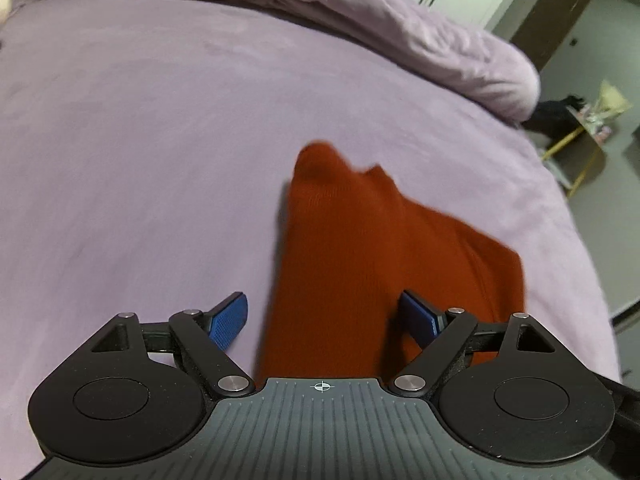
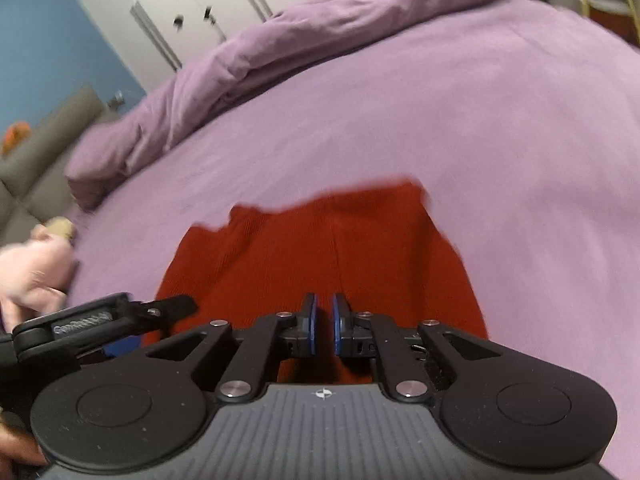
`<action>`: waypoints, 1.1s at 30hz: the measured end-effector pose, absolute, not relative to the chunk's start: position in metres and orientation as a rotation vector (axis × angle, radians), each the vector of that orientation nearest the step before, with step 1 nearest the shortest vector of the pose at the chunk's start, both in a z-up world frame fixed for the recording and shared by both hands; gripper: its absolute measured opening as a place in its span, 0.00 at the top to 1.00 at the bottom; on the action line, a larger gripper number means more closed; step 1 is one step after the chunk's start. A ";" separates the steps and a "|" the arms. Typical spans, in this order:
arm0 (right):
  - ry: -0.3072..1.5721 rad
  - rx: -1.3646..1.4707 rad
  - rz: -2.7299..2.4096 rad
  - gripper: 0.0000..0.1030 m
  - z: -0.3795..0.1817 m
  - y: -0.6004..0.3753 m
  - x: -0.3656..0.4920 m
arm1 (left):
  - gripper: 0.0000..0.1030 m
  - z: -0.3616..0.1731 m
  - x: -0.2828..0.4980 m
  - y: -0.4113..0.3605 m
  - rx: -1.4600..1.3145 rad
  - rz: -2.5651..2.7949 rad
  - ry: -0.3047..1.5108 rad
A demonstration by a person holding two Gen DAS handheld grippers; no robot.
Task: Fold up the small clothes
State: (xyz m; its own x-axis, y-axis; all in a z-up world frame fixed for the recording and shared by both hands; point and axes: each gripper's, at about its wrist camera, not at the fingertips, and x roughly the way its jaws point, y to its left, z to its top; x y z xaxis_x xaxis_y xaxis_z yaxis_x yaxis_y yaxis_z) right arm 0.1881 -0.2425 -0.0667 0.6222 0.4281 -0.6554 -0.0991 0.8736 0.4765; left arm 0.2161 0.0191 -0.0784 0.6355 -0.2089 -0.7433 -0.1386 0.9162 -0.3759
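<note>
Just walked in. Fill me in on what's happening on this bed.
A person is folding a small red knit garment on a bed with a lilac sheet, using a handheld gripper in each hand. The left gripper has its jaws wide open over the near part of the garment, the pads not pressing on it. The right gripper is nearly shut above the cloth; whether it pinches any fabric is unclear. A bunched lilac duvet lies along the far edge.
</note>
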 end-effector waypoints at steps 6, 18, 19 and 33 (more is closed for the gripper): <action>0.856 0.646 0.243 0.88 -0.068 -0.300 0.115 | 0.18 -0.078 0.135 0.015 -0.360 -0.075 0.886; 0.912 0.959 0.247 0.58 -0.085 -0.314 0.105 | 0.24 -0.123 0.159 0.046 -1.158 -0.266 0.908; 0.918 0.967 0.239 0.58 -0.085 -0.314 0.104 | 0.26 -0.127 0.161 0.047 -1.199 -0.246 0.903; 0.982 1.275 0.264 0.65 -0.128 -0.310 0.102 | 0.55 -0.154 0.144 0.075 -1.461 -0.147 0.805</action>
